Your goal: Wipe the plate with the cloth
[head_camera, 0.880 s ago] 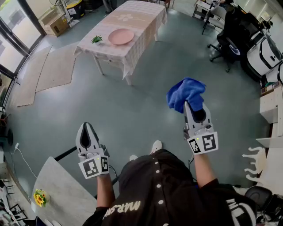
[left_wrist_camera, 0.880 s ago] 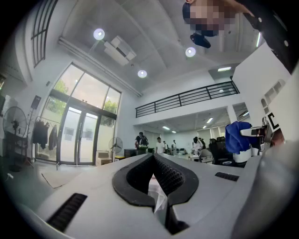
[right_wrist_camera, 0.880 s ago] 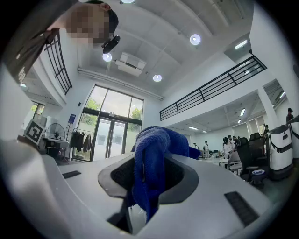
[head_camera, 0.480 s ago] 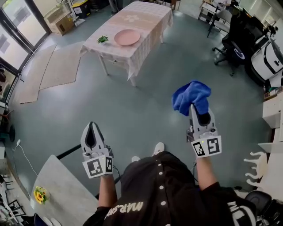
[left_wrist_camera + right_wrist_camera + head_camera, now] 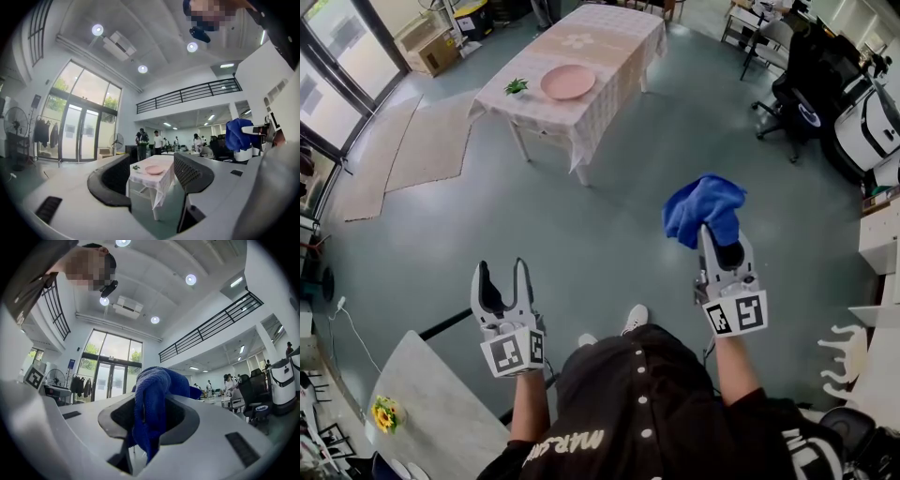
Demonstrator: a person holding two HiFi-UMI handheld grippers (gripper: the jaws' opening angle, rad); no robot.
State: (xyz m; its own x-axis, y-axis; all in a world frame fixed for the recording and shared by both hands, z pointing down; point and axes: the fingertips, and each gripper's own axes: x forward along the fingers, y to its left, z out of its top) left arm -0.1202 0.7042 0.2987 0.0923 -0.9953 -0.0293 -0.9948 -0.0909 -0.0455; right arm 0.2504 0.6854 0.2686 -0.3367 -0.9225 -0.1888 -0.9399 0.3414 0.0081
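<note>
A pink plate (image 5: 568, 82) lies on a far table with a pale checked cloth (image 5: 614, 42); the left gripper view also shows the plate (image 5: 154, 170), small and distant between the jaws. My left gripper (image 5: 501, 267) is held out low over the floor, jaws open and empty. My right gripper (image 5: 713, 232) is shut on a crumpled blue cloth (image 5: 704, 208), which bunches out above the jaws. In the right gripper view the blue cloth (image 5: 151, 401) fills the gap between the jaws. Both grippers are well short of the table.
A small green plant (image 5: 517, 86) stands beside the plate. Open grey floor lies between me and the table. Office chairs (image 5: 797, 89) stand at the right, a rug (image 5: 417, 141) and cardboard box (image 5: 422, 49) at the left. A grey table with yellow flowers (image 5: 384, 413) is at my lower left.
The left gripper's jaws, shut in the earlier frames, now stand apart with nothing between them. The right gripper still grips the cloth. The view has crept slightly toward the table.
</note>
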